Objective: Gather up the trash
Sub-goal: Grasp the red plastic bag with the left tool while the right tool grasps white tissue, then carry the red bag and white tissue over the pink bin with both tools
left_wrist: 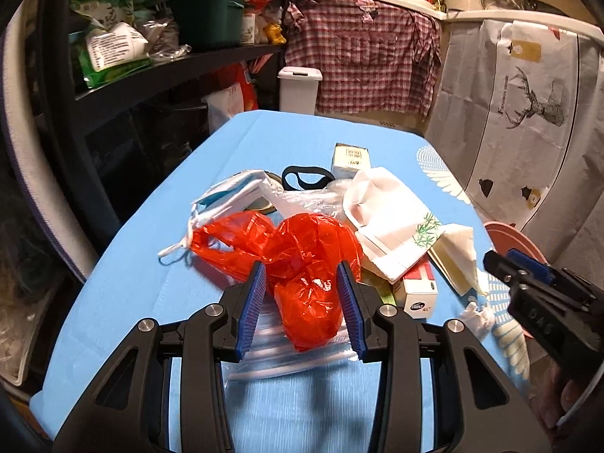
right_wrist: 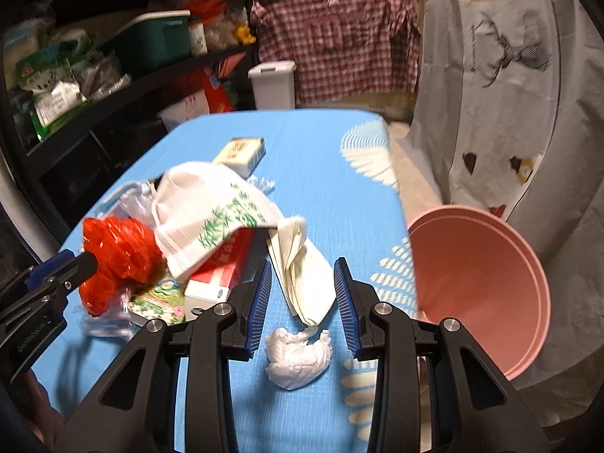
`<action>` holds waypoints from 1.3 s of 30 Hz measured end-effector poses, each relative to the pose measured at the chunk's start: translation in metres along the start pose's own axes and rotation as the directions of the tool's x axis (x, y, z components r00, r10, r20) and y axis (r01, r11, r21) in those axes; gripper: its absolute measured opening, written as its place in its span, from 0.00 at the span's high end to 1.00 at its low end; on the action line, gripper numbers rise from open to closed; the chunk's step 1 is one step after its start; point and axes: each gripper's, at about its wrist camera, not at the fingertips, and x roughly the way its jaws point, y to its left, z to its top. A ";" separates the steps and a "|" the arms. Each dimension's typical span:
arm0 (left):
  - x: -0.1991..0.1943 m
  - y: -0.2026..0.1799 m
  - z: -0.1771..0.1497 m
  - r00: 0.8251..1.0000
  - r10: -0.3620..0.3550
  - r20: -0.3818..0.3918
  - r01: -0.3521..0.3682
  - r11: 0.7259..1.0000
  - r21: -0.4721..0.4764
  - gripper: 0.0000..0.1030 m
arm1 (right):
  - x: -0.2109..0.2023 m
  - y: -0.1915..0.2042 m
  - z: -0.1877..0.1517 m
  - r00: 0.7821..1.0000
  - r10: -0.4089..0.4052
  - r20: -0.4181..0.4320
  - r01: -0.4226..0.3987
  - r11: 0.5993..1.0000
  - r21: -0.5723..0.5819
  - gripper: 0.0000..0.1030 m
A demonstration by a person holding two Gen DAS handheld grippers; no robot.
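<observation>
With both the left gripper (left_wrist: pixel 302 305) and right gripper (right_wrist: pixel 304 302) spread apart, the red bag (left_wrist: pixel 302 264) is merely straddled, so the clear zip bag (left_wrist: pixel 287 355) beneath risks being dragged off.

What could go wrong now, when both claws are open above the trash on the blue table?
1. The left claw straddles the red plastic bag, which lies on a clear zip bag; closing may pinch both, or the thin film may slip out.
2. The right claw has a folded napkin and a crumpled tissue between its fingers; it may catch only one.
3. The pink bin stands beyond the table edge; light pieces could miss it.
</observation>
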 end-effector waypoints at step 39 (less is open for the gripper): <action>-0.062 -0.019 0.006 0.992 -0.048 0.115 0.038 0.995 0.092 0.80 | -0.065 0.006 0.001 0.991 -0.021 0.133 0.028 0.998 -0.050 0.99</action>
